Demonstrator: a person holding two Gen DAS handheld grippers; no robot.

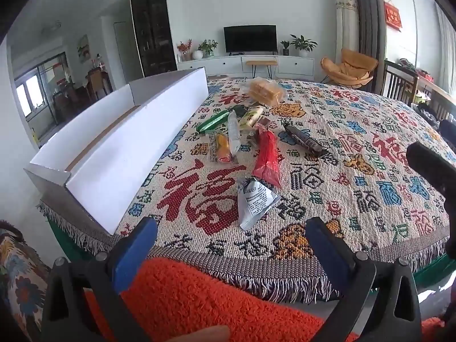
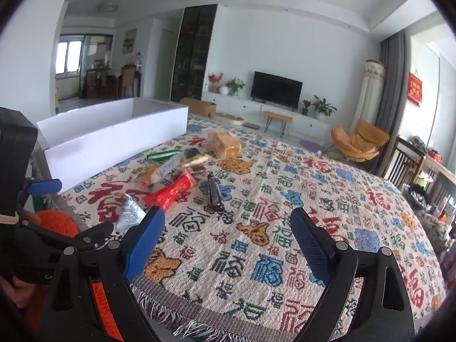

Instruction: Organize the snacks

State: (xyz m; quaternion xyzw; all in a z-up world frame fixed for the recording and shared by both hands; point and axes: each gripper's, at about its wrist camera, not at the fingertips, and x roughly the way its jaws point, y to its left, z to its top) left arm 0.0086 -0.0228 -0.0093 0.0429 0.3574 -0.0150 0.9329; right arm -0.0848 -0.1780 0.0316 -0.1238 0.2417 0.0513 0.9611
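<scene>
Several snack packets lie loose on a patterned woven cloth (image 1: pixel 342 148): a silver-white pouch (image 1: pixel 255 201) nearest me, a red packet (image 1: pixel 268 158), a dark bar (image 1: pixel 306 139), an orange stick (image 1: pixel 223 149), a green one (image 1: pixel 213 122) and bagged bread (image 1: pixel 266 91). A long white open box (image 1: pixel 122 145) stands at the left edge. My left gripper (image 1: pixel 232 236) is open just short of the silver pouch, nothing between its fingers. My right gripper (image 2: pixel 228 228) is open over bare cloth, right of the silver pouch (image 2: pixel 129 212) and the red packet (image 2: pixel 171 191).
The cloth's fringed front edge (image 1: pixel 256 279) hangs over an orange fuzzy surface (image 1: pixel 199 305). A patterned cushion (image 1: pixel 20 279) lies at the lower left. Beyond the table are a TV (image 1: pixel 250 38), an orange chair (image 1: pixel 349 68) and dark wooden chairs (image 1: pixel 399 81) on the right.
</scene>
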